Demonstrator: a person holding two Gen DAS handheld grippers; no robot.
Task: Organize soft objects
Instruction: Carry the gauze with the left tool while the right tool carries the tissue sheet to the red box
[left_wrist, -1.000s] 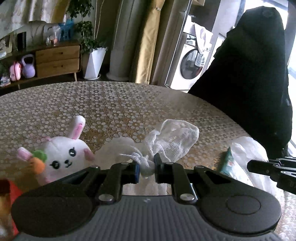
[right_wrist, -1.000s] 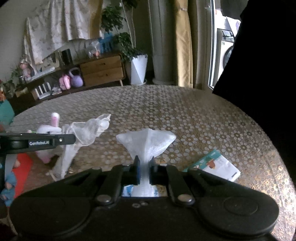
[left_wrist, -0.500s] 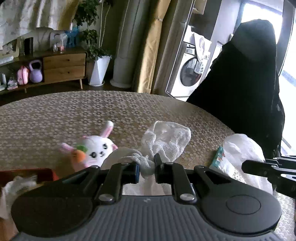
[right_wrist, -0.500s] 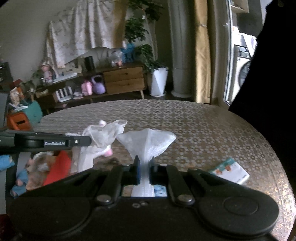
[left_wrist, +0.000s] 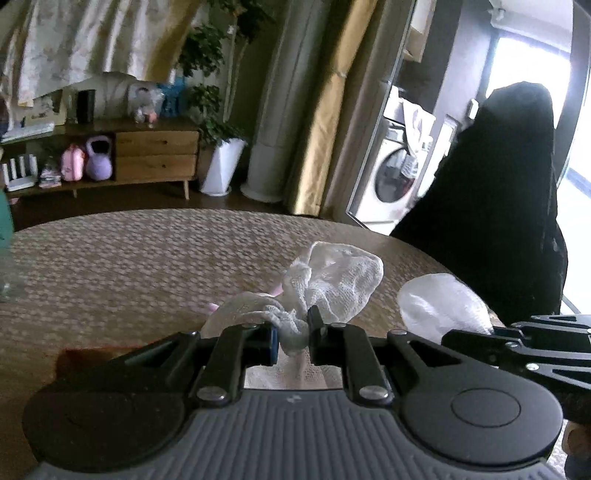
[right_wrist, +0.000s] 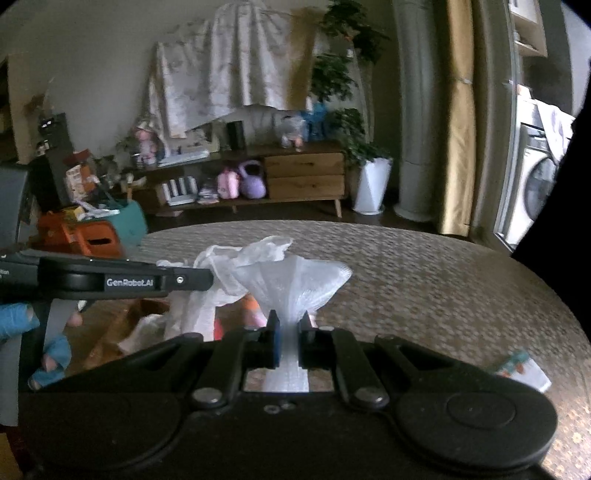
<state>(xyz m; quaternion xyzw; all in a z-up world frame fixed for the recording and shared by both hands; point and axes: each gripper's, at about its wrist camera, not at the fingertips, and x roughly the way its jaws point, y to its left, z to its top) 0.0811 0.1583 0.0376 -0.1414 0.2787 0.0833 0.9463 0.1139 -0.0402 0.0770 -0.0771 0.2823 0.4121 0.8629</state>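
The left gripper (left_wrist: 291, 339) has its jaws pinching a bunched knot of a white net cloth (left_wrist: 332, 284). The cloth is thin and full of tiny holes, like gauze, and it puffs up above the jaws in a crumpled lump, held up above the surface (left_wrist: 129, 266). The right gripper (right_wrist: 287, 341) has its jaws pressed tight on the neck of a clear plastic bag (right_wrist: 295, 280). The bag is shiny and wrinkled, and it fans out above the jaws like a mushroom top (its lower part hangs down behind the black body). In the right wrist view the net cloth hangs just to the left of the bag, and they seem to touch at the top.

The surface is round and covered with a gold and brown pattern of little flower shapes. A small flat packet (right_wrist: 524, 369) with a picture on it lies on the surface, well to the right of the bag. Something red and orange (right_wrist: 247, 314) peeks out below the bag, too blurred to tell what it is.

Compared with a second ago, both grippers have gone up and away with their loads, and more of the room shows. The white bunny toy that sat left of the net cloth is now almost hidden behind it; only small pink bits show.
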